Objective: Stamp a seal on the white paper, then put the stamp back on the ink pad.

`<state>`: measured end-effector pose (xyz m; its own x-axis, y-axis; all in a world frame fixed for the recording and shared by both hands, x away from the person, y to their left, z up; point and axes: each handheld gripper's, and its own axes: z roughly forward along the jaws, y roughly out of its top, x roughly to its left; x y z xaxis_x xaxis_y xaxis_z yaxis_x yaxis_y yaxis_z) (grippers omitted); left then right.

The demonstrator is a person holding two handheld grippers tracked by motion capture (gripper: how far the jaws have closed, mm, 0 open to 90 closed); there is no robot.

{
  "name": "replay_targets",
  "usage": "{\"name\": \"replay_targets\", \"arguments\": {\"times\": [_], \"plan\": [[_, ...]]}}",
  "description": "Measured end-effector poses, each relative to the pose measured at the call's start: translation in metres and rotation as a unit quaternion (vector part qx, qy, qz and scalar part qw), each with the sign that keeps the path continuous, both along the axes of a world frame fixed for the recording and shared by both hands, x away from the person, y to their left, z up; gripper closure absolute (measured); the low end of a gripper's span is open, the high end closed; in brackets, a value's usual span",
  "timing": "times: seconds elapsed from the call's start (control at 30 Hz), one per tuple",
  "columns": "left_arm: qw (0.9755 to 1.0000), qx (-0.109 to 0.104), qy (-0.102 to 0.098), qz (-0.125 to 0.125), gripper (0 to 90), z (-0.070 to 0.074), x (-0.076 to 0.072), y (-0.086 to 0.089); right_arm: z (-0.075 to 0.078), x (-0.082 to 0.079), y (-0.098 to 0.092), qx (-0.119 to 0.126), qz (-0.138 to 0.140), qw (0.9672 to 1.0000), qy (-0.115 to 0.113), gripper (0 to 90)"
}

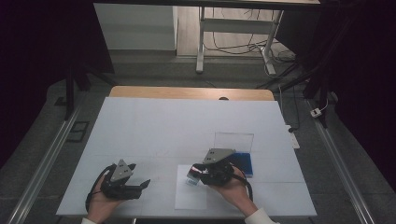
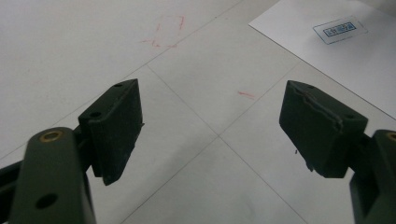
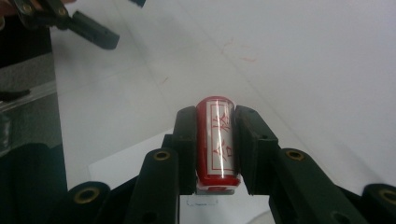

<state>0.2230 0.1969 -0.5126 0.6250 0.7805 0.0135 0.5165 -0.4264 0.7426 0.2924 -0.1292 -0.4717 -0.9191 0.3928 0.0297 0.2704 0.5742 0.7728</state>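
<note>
Clamped by the right gripper (image 3: 215, 140): a red stamp (image 3: 215, 142), lower centre of frame, above white paper (image 1: 190, 193). Left gripper (image 2: 210, 126) spread wide, holding nothing, lower left. Blue tray (image 1: 246, 163) with clear lid behind the right hand; contents unclear.

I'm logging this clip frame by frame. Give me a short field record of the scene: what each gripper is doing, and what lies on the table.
left gripper: open, holds nothing, low over the table
right gripper: shut on a red stamp, above the paper
paper: white sheet, flat near the front edge, one blue stamped mark
ink pad: blue, lid raised, right of the paper
stamp state: held between the jaws
</note>
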Motion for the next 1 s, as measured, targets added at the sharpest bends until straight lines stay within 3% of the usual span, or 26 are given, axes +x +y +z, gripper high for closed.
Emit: {"name": "replay_targets", "arguments": {"times": [0.5, 0.73, 1.0], "plan": [[1.0, 0.0, -0.002, 0.002, 22.1, 0.001, 0.0, 0.001, 0.018, 0.005, -0.025, 0.019, -0.024, 0.9994, -0.014, 69.7], [1.0, 0.0, -0.003, 0.003, 22.1, 0.001, -0.001, 0.001, 0.024, 0.011, -0.042, -0.002, -0.054, 0.9977, -0.04, 69.7], [1.0, -0.002, -0.003, 0.007, 21.8, 0.001, 0.0, 0.003, 0.028, 0.021, -0.071, -0.007, -0.093, 0.9946, -0.046, 69.7]]}}
